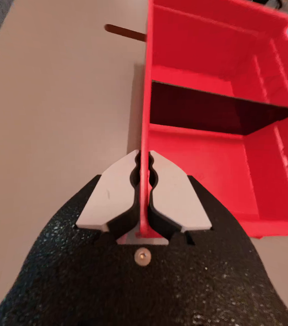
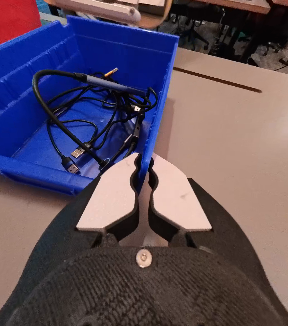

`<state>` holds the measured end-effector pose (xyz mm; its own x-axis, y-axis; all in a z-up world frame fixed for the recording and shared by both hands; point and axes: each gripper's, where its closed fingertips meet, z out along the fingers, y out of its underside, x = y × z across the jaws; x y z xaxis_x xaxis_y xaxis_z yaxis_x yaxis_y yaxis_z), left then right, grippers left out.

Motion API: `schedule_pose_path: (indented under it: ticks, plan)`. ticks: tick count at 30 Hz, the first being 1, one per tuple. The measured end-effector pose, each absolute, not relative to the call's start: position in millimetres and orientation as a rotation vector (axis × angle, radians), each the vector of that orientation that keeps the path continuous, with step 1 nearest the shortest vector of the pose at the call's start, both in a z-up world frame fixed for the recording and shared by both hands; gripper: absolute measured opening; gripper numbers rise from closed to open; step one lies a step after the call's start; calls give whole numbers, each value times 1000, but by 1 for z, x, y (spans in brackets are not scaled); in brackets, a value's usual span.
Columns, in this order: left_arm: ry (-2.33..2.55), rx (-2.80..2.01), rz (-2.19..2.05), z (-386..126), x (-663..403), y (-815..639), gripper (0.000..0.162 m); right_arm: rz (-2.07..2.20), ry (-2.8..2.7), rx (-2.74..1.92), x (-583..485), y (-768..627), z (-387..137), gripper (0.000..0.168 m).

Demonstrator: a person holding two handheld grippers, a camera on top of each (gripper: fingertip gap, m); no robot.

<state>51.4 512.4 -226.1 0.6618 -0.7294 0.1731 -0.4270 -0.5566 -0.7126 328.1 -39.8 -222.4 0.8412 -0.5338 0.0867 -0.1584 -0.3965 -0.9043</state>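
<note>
My left gripper [image 1: 144, 155] is shut on the left side wall of a red plastic bin [image 1: 201, 158], which stands on the grey table [image 1: 51, 123]. A black divider [image 1: 210, 109] splits the bin into two compartments; no contents show in either. My right gripper [image 2: 145, 158] is shut on the right side wall of a blue plastic bin [image 2: 104, 45]. Inside the blue bin lies a tangle of black USB cables [image 2: 86, 114] with several plugs and a grey adapter [image 2: 111, 84].
A dark slot [image 1: 125, 31] cuts the tabletop left of the red bin; a like slot [image 2: 219, 81] shows right of the blue bin. Part of the red bin [image 2: 7, 21] stands behind the blue one. Desks and chair legs [image 2: 228, 31] lie beyond the table's far edge. About 60 cm separates my left fingertips from my right. It is some 25 cm from my left tips to the dark slot [image 1: 125, 31].
</note>
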Motion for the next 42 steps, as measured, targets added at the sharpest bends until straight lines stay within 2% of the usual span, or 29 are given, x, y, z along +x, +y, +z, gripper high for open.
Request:
schedule_pose_path:
  ticks: [6, 11, 16, 20, 25, 32, 37, 42]
  plan:
    - [754, -2246, -758, -170, -10, 511, 4, -390, 479, -1954, 284, 5, -222, 6]
    - [677, -2029, -821, -65, -36, 500, 4, -344, 445, -1952, 247, 63, -222, 6]
    - [751, -1894, -727, 14, 15, 458, 4, -293, 401, -1915, 199, 148, -221, 8]
    - [933, -1794, -750, 30, 105, 400, 4, -247, 368, -1881, 162, 210, -221, 8]
    - [1191, -1759, -917, 7, 233, 291, 3, -242, 333, -1862, 132, 259, -220, 5]
    - [1351, -1836, -1038, -82, 378, 145, 4, -223, 332, -1863, 102, 317, -221, 5]
    - [1330, -1913, -992, -173, 436, 91, 4, -307, 171, -1908, 65, 313, -224, 10]
    - [1313, -1883, -834, -221, 453, 70, 4, -184, 17, -1855, 43, 293, -217, 21]
